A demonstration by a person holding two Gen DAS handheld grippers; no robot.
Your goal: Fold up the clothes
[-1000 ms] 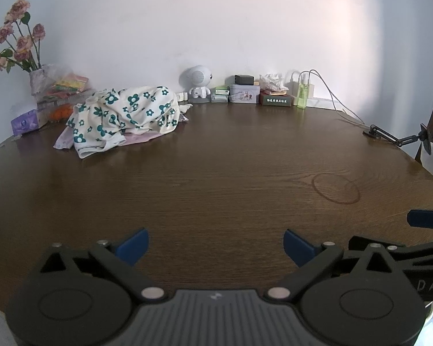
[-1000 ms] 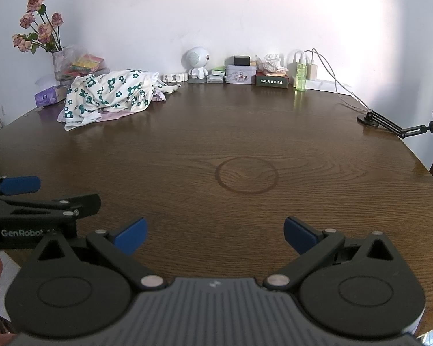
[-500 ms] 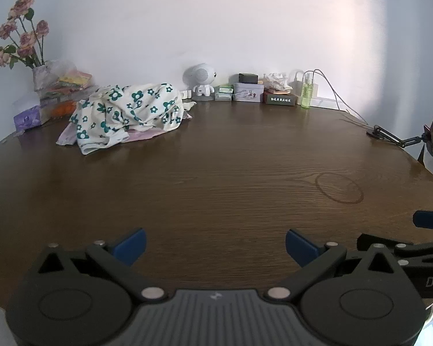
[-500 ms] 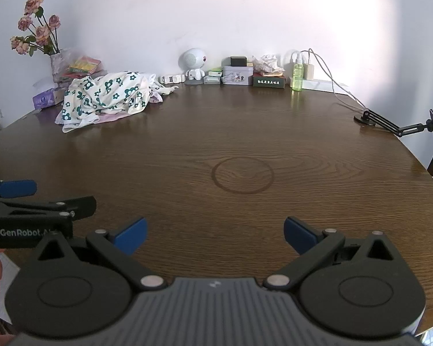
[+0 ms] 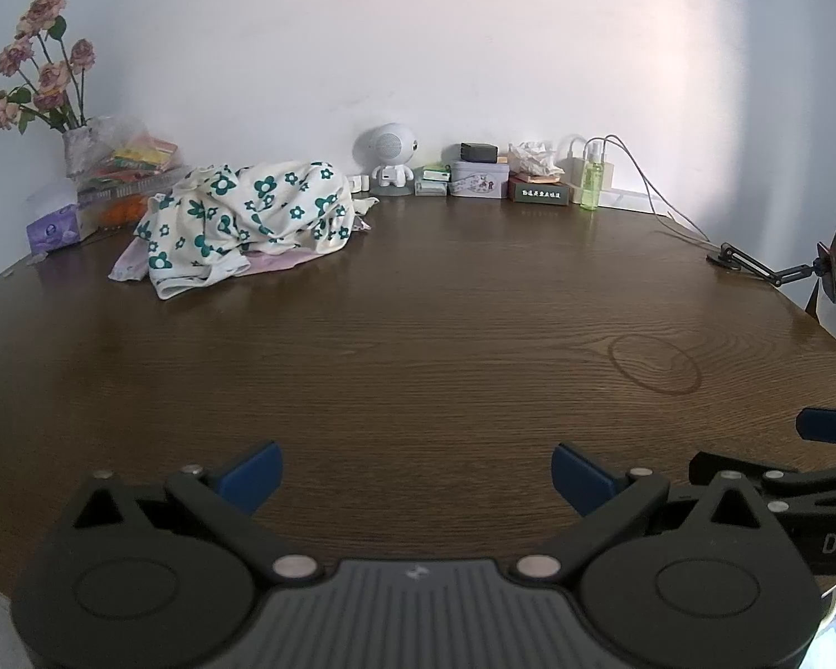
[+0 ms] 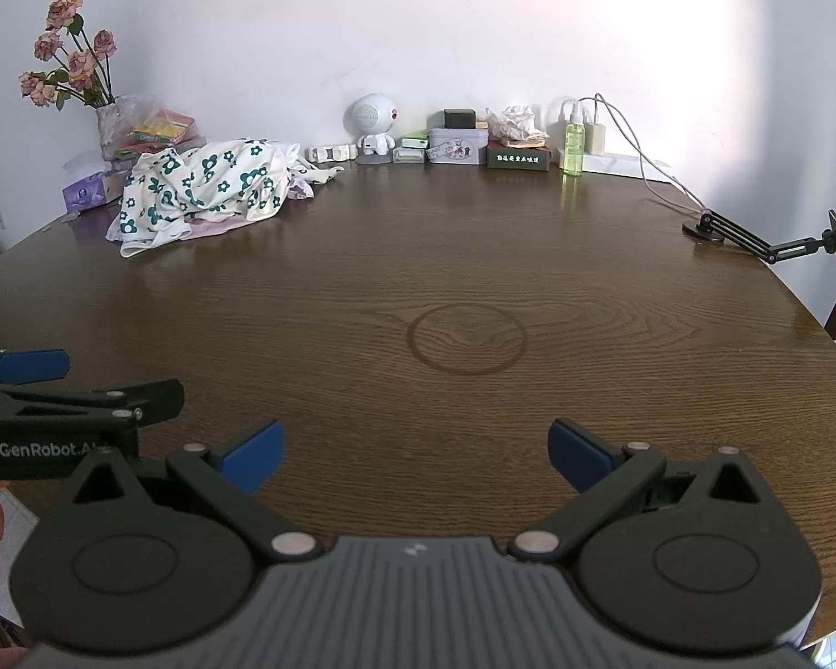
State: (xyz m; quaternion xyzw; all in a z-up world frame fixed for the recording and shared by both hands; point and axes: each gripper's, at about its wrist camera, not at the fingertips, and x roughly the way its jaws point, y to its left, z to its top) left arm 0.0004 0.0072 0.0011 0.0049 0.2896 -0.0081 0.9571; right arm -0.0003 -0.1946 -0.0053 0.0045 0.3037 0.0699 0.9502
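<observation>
Both the left hand-held gripper and right hand-held gripper are hovering released over the near bench edge. The crumpled floral garment is lying far left, well apart.

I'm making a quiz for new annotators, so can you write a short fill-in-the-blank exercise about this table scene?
1. The floral garment lies crumpled at the far ____ of the table.
2. Both the left gripper and the right gripper are ____ and hold nothing.
3. The flowers in the vase are ____ in colour.
4. The spray bottle by the wall is ____.

Missing words: left; open; pink; green
</observation>
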